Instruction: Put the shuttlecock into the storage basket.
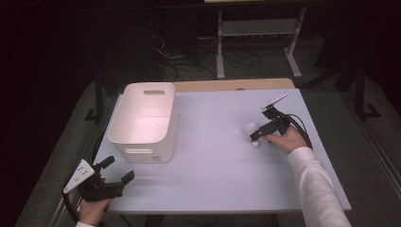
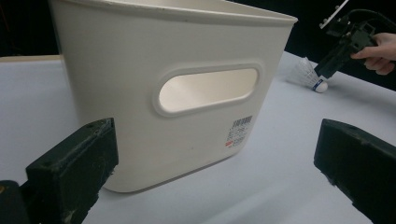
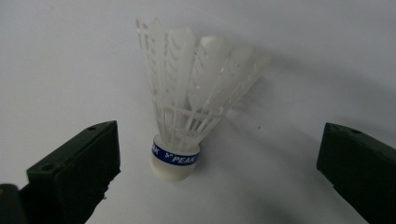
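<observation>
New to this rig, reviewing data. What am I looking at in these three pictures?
No robot here: a person holds a two-jaw tool in each hand. The high view looks down on the table; the other two come from cameras riding on each tool. On the table stand a white plastic bin with handle slots and a white shuttlecock with a blue band. The right tool is at the shuttlecock, jaws open on either side of it, not gripping. The left tool is open, holding nothing, aimed at the bin.

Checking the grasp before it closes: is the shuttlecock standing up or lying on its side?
Lying on its side: the shuttlecock rests flat on the table between the right tool's open jaws.
</observation>
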Action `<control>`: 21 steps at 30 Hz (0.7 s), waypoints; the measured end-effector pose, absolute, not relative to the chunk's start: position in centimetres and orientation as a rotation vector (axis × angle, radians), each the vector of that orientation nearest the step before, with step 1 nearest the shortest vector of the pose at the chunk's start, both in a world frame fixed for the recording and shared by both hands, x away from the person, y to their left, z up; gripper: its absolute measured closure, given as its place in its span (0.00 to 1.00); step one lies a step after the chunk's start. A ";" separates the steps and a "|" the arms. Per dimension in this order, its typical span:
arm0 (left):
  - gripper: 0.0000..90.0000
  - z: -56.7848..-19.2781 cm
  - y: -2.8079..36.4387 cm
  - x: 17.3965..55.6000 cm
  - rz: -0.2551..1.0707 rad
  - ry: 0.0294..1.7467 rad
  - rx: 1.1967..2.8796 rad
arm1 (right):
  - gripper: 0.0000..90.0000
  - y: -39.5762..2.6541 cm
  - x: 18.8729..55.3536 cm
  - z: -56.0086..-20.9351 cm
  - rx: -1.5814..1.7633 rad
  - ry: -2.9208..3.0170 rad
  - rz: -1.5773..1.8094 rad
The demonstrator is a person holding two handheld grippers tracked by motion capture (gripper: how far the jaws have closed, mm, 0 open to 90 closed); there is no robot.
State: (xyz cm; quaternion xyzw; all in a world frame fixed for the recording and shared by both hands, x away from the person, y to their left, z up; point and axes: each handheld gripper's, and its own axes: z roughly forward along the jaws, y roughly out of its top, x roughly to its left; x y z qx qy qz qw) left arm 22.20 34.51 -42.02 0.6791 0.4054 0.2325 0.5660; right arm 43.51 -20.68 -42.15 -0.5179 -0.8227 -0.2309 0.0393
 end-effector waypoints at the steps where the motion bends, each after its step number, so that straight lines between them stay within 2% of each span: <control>1: 0.00 -42.0 34.5 22.2 0.546 0.954 1.597 | 0.00 -20.6 43.4 -42.3 -1.593 -2.511 -0.701; 21: 0.00 -42.0 34.5 22.2 0.533 0.943 1.577 | 0.49 -20.3 42.7 -42.4 -1.528 -2.435 -0.771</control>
